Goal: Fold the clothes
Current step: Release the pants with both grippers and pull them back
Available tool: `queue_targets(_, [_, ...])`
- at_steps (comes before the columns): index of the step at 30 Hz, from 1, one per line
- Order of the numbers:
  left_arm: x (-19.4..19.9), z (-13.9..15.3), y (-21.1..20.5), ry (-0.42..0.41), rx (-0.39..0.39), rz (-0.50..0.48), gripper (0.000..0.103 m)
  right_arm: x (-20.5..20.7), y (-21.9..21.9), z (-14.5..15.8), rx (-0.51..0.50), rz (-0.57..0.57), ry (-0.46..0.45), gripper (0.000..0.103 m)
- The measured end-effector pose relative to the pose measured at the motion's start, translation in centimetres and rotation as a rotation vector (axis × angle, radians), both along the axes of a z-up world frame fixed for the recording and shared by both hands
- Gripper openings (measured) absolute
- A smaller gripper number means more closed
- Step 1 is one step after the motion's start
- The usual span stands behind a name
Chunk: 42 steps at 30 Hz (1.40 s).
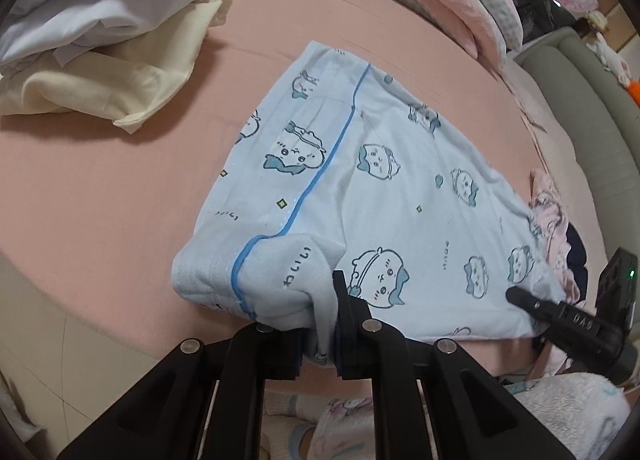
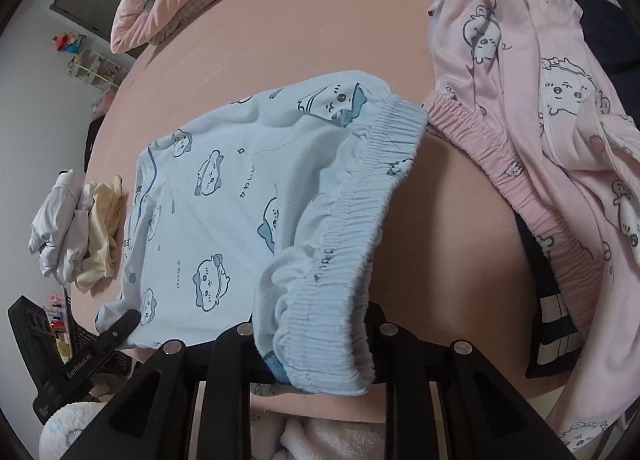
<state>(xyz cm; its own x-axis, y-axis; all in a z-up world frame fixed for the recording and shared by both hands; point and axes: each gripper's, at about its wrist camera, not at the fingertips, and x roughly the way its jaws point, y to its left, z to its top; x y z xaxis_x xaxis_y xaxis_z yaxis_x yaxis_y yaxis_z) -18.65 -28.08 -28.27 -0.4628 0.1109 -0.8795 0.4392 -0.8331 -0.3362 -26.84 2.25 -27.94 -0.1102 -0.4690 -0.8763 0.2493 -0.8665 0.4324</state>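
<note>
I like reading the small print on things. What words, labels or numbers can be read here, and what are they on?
"かわいい": printed repeatedly on the blue pajama pants.
"GenRobot.AI": on the left gripper, seen in the right wrist view.
"DAS": on the right gripper, seen in the left wrist view.
Tiny scribbles printed elsewhere on the pants: too small to read.

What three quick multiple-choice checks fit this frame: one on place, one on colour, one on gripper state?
1. Where does the pink garment lie relative to the blue pyjama trousers in the right wrist view?
A. To their right
B. Under them
C. To their left

2. What colour is the piping on the trousers?
A. Red
B. Blue
C. Yellow

3. What is the right gripper doing?
A. Open, held above the bed
B. Shut on the cream cloth
C. Shut on the trousers' waistband

Key: 1 A, pink pile sits right of them; 2 B, blue line along the seam; 3 C, elastic band bunched between its fingers.
</note>
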Motion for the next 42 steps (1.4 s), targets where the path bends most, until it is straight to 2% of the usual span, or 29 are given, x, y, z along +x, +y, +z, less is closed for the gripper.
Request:
queue_targets(6, [-0.5, -0.9, -0.7, -0.014, 0.045, 0.006, 0.012, -0.9, -1.2, -0.1, 0.017, -0.009, 0.019, 0.026])
queue_targets(11, [1.3, -1.5, -2.9, -0.047, 0.234, 0.077, 0.017, -0.5, -1.1, 0.0, 0.012, -0.025, -0.003, 0.051])
queue_targets(12, [1.6, -1.2, -3.1, -0.063, 0.249, 0.084, 0.023, -0.5, -1.0, 0.3, 0.026, -0.038, -0.004, 0.063])
queue_targets(13, [1.9, -0.6, -2.9, -0.063, 0.219, 0.067, 0.028, -0.2, -0.9, 0.6, 0.04, -0.045, 0.004, 0.071])
queue_targets(15, [2.6, 0.5, -2.6, -0.063, 0.155, 0.032, 0.06, 0.1, -0.8, 1.4, 0.08, -0.052, 0.035, 0.071])
queue_targets(17, [3.5, 1.3, -2.5, -0.066, 0.073, -0.007, 0.074, 0.6, -0.5, 2.1, 0.11, -0.052, 0.049, 0.071])
queue_targets(19, [4.5, 2.0, -2.8, -0.06, 0.024, -0.032, 0.074, 1.6, 0.6, 3.2, 0.104, -0.045, 0.079, 0.071])
queue_targets(20, [4.9, 2.3, -3.2, -0.047, 0.026, -0.037, 0.074, 2.2, 1.2, 3.7, 0.104, -0.04, 0.101, 0.071])
queue_targets(22, [5.5, 2.8, -4.1, -0.028, 0.021, -0.055, 0.074, 2.6, 1.4, 4.9, 0.139, -0.009, 0.159, 0.071])
queue_targets(26, [5.5, 3.7, -5.2, 0.001, -0.059, -0.111, 0.074, 3.5, 1.5, 6.9, 0.223, 0.084, 0.281, 0.071])
queue_targets(30, [5.2, 5.1, -5.2, 0.02, -0.205, -0.2, 0.074, 4.7, 1.2, 8.5, 0.327, 0.203, 0.433, 0.071])
queue_targets(33, [4.8, 5.7, -3.9, 0.028, -0.357, -0.331, 0.074, 6.6, 1.2, 8.8, 0.426, 0.329, 0.544, 0.071])
queue_targets(37, [5.2, 5.6, -2.2, 0.066, -0.547, -0.495, 0.074, 8.0, 0.5, 7.3, 0.521, 0.454, 0.646, 0.071])
queue_targets(40, [6.0, 5.1, -0.9, 0.103, -0.628, -0.643, 0.074, 8.9, 0.1, 6.2, 0.57, 0.517, 0.703, 0.071])
queue_targets(42, [6.3, 4.6, -0.2, 0.123, -0.679, -0.702, 0.074, 9.8, 0.0, 5.7, 0.583, 0.562, 0.742, 0.071])
